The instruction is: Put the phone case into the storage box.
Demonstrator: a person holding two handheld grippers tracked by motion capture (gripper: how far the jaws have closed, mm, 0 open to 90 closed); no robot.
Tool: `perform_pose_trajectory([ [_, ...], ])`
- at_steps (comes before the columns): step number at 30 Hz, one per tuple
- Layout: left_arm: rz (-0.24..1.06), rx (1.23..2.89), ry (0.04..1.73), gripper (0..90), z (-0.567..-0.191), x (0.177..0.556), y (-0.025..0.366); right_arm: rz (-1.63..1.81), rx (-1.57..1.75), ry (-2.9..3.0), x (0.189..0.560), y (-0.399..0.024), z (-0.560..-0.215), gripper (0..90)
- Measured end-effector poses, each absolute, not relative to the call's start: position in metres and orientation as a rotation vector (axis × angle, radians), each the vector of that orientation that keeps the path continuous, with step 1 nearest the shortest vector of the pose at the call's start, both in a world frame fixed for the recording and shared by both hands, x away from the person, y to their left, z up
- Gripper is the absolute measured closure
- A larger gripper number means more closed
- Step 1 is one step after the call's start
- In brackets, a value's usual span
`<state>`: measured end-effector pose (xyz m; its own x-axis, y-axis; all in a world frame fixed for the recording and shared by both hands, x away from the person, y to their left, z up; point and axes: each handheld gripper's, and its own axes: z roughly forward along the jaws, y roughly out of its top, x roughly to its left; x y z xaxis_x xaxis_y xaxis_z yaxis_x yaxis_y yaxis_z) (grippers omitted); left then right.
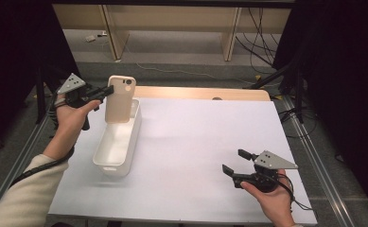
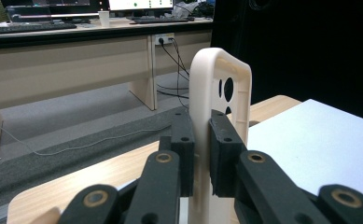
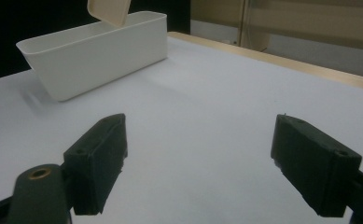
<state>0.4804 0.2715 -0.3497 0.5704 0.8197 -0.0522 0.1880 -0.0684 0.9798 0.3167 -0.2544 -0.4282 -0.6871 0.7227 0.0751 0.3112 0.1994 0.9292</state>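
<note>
Your left gripper (image 2: pixel 201 154) has its jaws pinched on one long edge of a beige phone case (image 2: pixel 219 121), the pads pressing the thin side wall from both faces. You hold it upright, camera cut-outs at the top, its lower end hanging just over the far end of the white bin (image 1: pixel 107 163); in the high view the case (image 1: pixel 120 99) stands above the bin's rim, apart from the floor of it.

The case looks light and slightly flexible, a matte shell with rounded corners and a raised lip. Gripped on one edge like this it may swing or twist, so a hold nearer the middle of the long side should steady it best. The finish seems grippy rather than slick, and it is not likely to break if it drops.

The bin is smooth, hard plastic, oblong with sloped walls and rounded corners, standing on the white mat that covers the wooden table (image 1: pixel 205 93).

Your right gripper (image 1: pixel 236 166) rests low near the table's front right, jaws spread wide with nothing between them.
</note>
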Motion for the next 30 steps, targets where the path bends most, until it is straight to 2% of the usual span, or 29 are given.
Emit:
perform_pose_trajectory([
  [30, 0.646, 1.613, 0.889, 81.6, -0.353, 0.506, 0.257, 1.509, 0.964, 2.088, 0.318, -0.255, -0.430, 19.8],
])
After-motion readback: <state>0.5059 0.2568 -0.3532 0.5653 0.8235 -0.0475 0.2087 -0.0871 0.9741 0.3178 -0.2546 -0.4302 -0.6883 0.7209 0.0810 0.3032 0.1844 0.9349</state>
